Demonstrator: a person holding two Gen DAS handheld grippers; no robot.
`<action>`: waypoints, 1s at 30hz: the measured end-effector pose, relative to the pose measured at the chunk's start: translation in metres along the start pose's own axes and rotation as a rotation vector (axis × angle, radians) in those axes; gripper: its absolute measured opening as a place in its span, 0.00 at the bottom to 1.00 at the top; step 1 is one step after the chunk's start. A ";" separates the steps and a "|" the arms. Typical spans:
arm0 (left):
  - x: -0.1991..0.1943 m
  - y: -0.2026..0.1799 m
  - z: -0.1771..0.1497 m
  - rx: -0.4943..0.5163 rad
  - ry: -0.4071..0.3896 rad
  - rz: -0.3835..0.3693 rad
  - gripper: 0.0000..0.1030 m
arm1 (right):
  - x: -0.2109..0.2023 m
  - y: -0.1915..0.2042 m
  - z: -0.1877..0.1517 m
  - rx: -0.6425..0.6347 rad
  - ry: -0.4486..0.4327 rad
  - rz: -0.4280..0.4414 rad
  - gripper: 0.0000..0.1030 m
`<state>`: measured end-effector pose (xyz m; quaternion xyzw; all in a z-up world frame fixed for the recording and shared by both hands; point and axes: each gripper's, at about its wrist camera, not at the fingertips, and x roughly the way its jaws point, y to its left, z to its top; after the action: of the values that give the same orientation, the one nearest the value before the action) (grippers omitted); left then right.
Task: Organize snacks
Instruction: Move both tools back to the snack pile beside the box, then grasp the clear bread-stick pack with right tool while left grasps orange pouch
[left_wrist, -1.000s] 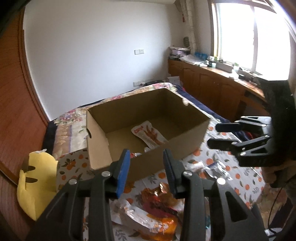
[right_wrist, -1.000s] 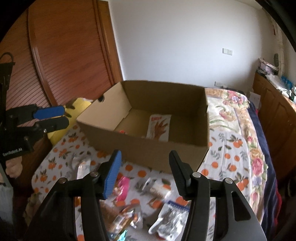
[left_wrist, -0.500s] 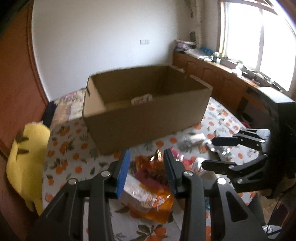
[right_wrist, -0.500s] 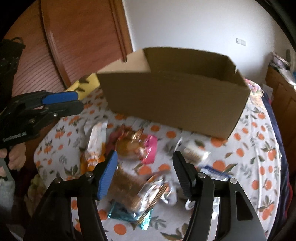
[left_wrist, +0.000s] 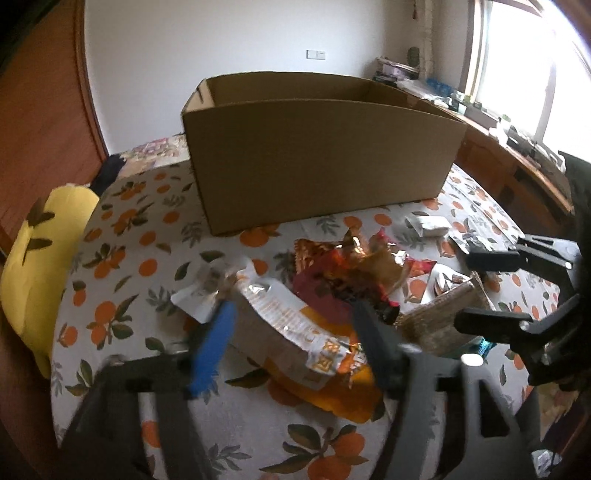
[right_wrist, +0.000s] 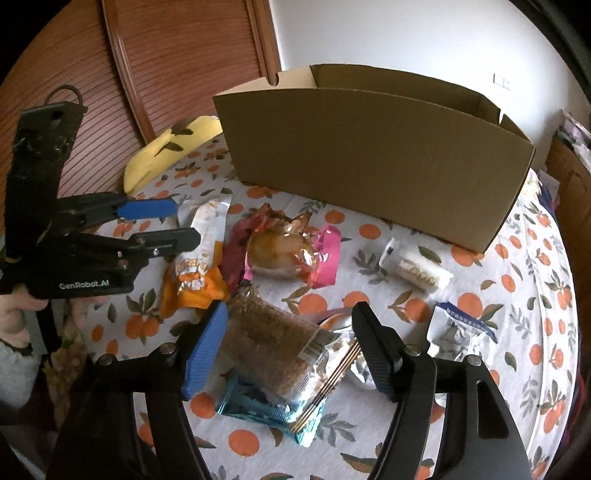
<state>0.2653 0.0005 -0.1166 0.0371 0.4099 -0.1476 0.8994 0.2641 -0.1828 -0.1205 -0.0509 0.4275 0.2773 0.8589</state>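
- We held our left claw low over the snack pile, its jaws having just been opening; they stood wide on either side of the silver-and-orange packet without pressing on it.
- We saw that packet lying flat on the orange-print cloth, its silver end towards the cardboard box and its orange end towards us.
- Our right claw also stood with jaws apart, likewise just opening, astride a clear bag of brown grain bars; the pads did not grip it.
- That bag rested on top of a teal foil packet, which lay on the cloth.
- Between the two claws lay a crumpled red-and-gold wrapper, touching the silver-and-orange packet.
- In the right wrist view a pink-edged clear packet lay near the box, with a small white roll packet to its right and a white-and-blue sachet nearer us.
- The cardboard box stood upright on the cloth behind all the snacks, open at the top; from this low angle we could not see inside it.
- A yellow plush toy lay at the left edge of the cloth, beside a wooden slatted door.
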 end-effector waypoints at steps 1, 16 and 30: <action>0.002 0.002 0.000 -0.012 0.004 0.002 0.70 | 0.001 0.000 -0.001 -0.001 0.002 0.002 0.70; 0.036 0.020 -0.004 -0.147 0.106 0.051 0.74 | -0.003 0.004 -0.006 -0.029 -0.001 0.014 0.70; 0.035 0.020 -0.008 -0.100 0.067 0.089 0.59 | -0.006 -0.002 -0.010 -0.010 0.006 0.025 0.70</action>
<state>0.2871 0.0126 -0.1489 0.0152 0.4445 -0.0856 0.8916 0.2549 -0.1903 -0.1222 -0.0509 0.4292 0.2899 0.8539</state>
